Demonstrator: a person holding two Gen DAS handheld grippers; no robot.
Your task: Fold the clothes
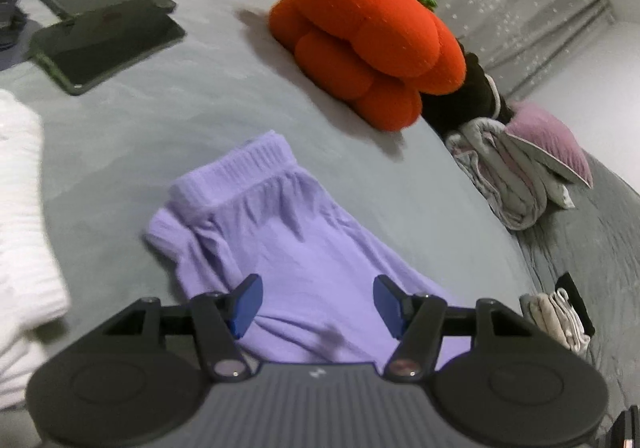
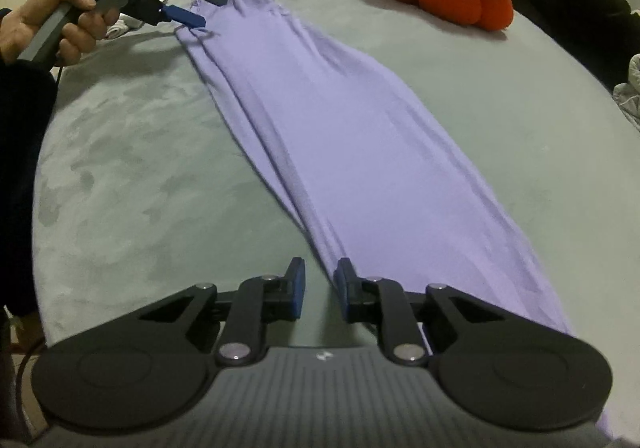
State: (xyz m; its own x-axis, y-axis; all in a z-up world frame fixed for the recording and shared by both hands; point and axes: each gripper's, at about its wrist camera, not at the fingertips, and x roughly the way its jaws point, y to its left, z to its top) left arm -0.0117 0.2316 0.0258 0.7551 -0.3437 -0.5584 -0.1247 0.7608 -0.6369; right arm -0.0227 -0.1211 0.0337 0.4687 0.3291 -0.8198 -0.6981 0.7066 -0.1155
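Both wrist views face purple trousers [image 1: 304, 244] closely.

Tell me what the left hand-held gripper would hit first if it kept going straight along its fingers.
The left hand-held gripper is open over the purple trousers. Going straight on, it would probably meet their ribbed waistband first, then the grey bed cover. Its height above the cloth is unclear.

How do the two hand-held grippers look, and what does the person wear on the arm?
Both the left gripper and right gripper are black with blue finger pads, round side discs and a ribbed grey body bearing a small white logo. The sleeve is dark.
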